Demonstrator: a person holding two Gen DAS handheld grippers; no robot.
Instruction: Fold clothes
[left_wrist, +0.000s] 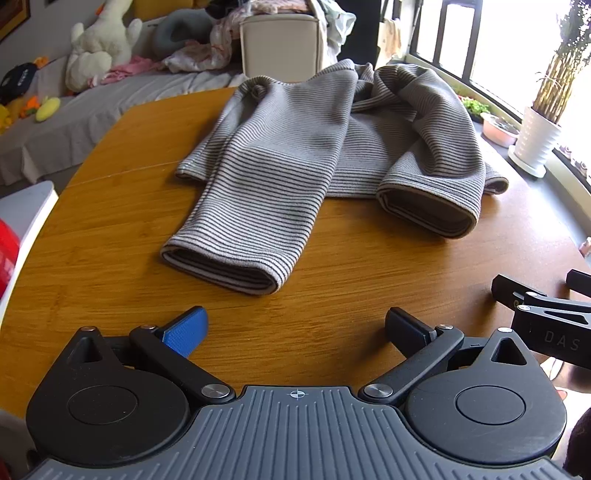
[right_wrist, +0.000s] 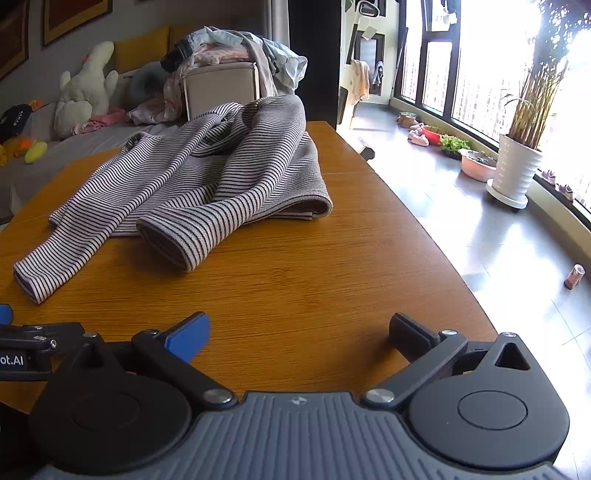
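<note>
— Left gripper (left_wrist: 295, 330) first: what's it doing?

— Fingers spread wide over the wooden table (left_wrist: 110, 229), nothing between them. One blue pad (left_wrist: 188, 330), one black. It hangs low, near the table's close edge.

— And the right gripper (right_wrist: 299, 334)?

— Same story: jaws wide apart, empty, just beside the left one. From the left wrist view you catch its black fingers at the right edge.

— Where's the garment?

— The striped sweater (left_wrist: 295, 147) lies ahead of both tools, flat on the table, well clear of either set of fingers. One sleeve (left_wrist: 236, 236) runs back toward the left gripper, its cuff nearest that tool. The other sleeve (right_wrist: 192, 236) is bunched and folded over, its open cuff pointing toward the right gripper.

— Is it tidy?

— Not really. The far part of it is rumpled and humped up, especially ahead of the right gripper.

— What's beyond?

— A couch with a white plush toy (left_wrist: 99, 44) off to the left, and a white potted plant (right_wrist: 515, 170) by the windows to the right.
</note>
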